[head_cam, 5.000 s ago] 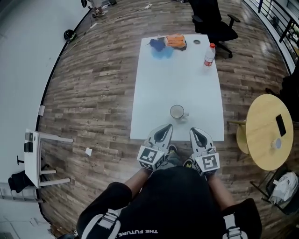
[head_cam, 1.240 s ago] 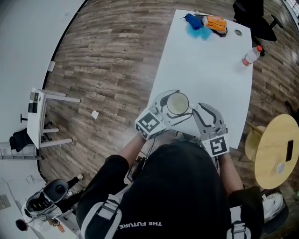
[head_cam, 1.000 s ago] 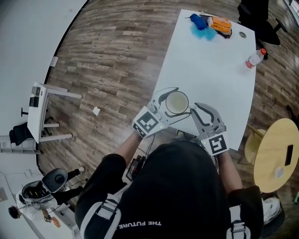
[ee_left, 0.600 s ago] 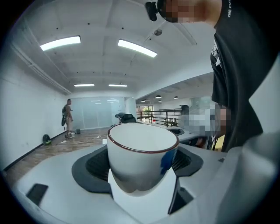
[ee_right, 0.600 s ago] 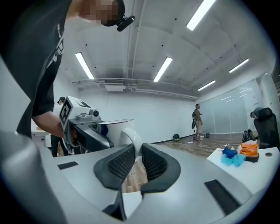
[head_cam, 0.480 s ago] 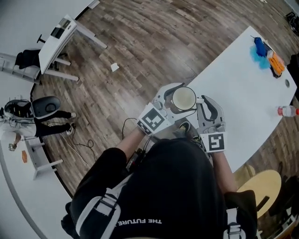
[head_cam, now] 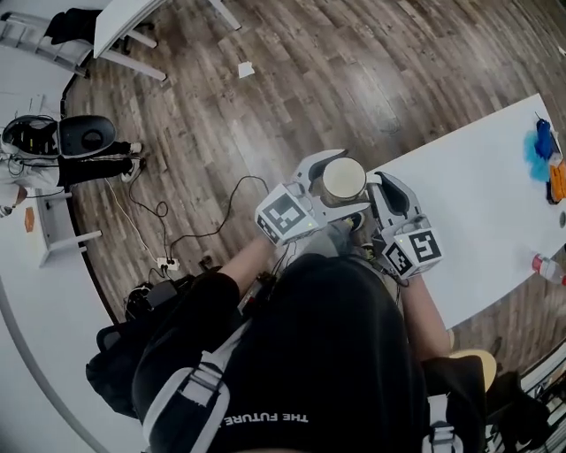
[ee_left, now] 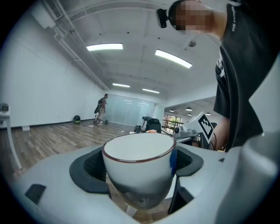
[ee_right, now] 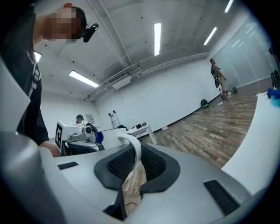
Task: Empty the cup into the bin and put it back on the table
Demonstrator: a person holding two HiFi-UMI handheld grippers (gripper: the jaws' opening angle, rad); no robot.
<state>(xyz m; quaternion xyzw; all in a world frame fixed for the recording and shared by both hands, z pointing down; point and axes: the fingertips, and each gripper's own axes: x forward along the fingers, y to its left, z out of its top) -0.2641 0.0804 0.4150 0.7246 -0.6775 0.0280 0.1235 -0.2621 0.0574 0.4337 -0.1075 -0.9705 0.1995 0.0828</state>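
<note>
A white cup (head_cam: 343, 180) with a dark rim is held upright in the air over the wood floor, off the corner of the white table (head_cam: 478, 212). My left gripper (head_cam: 336, 184) is shut around the cup's body; in the left gripper view the cup (ee_left: 138, 151) fills the space between the jaws of the left gripper (ee_left: 140, 168). My right gripper (head_cam: 373, 188) is beside it on the right. Its jaws have just been closing, and the cup's white handle (ee_right: 132, 148) sits pinched between the pads of the right gripper (ee_right: 132, 173). I cannot see what is inside the cup.
A dark round object (head_cam: 86, 137) stands on the floor at the far left, beside a black stand. Cables (head_cam: 177, 234) trail over the floor toward a black bag (head_cam: 150, 296). A white desk (head_cam: 133, 18) is at the top left. A bottle (head_cam: 550, 268) and blue cloth (head_cam: 539, 146) lie on the table.
The view has swung left, so the table now sits at the right edge. Both grippers have carried the cup off the table and over the floor. The right gripper has closed in on the handle.
</note>
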